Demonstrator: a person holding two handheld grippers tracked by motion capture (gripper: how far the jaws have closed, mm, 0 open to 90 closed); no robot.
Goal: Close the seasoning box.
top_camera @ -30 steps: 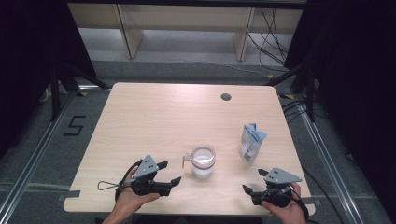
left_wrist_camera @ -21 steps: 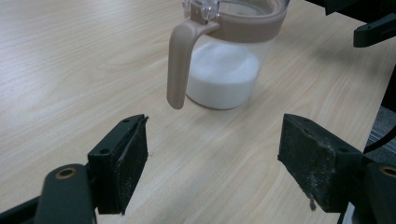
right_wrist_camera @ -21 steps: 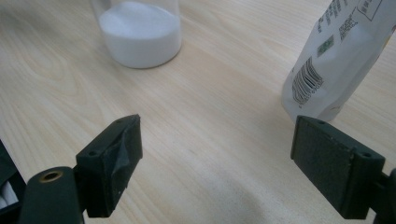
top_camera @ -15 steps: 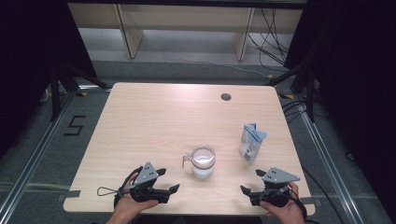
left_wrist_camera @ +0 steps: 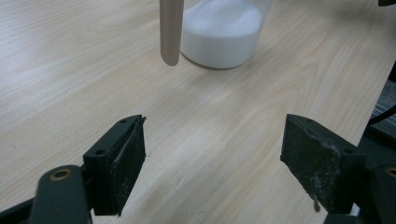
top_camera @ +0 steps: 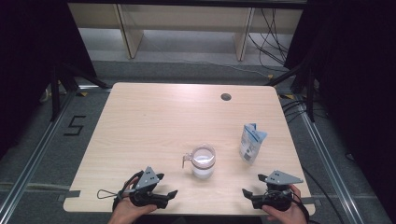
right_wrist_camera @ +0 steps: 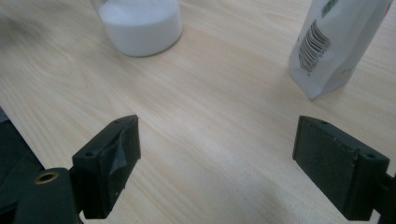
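A clear glass jar holding white powder stands near the table's front middle, with a handle-like piece on its left side. A white and blue pouch stands upright to its right. My left gripper rests open near the front edge, left of the jar. In the left gripper view the open left gripper faces the jar and a wooden stick. My right gripper is open at the front right. In the right gripper view the right gripper holds nothing, with the jar and the pouch beyond it.
The light wooden table has a round cable hole at its back right. Dark frame posts and cables stand around the table, and a "5" mark is on the floor at the left.
Both grippers have drawn back a little toward the table's front edge. Both stay open, and the jar and pouch have not moved.
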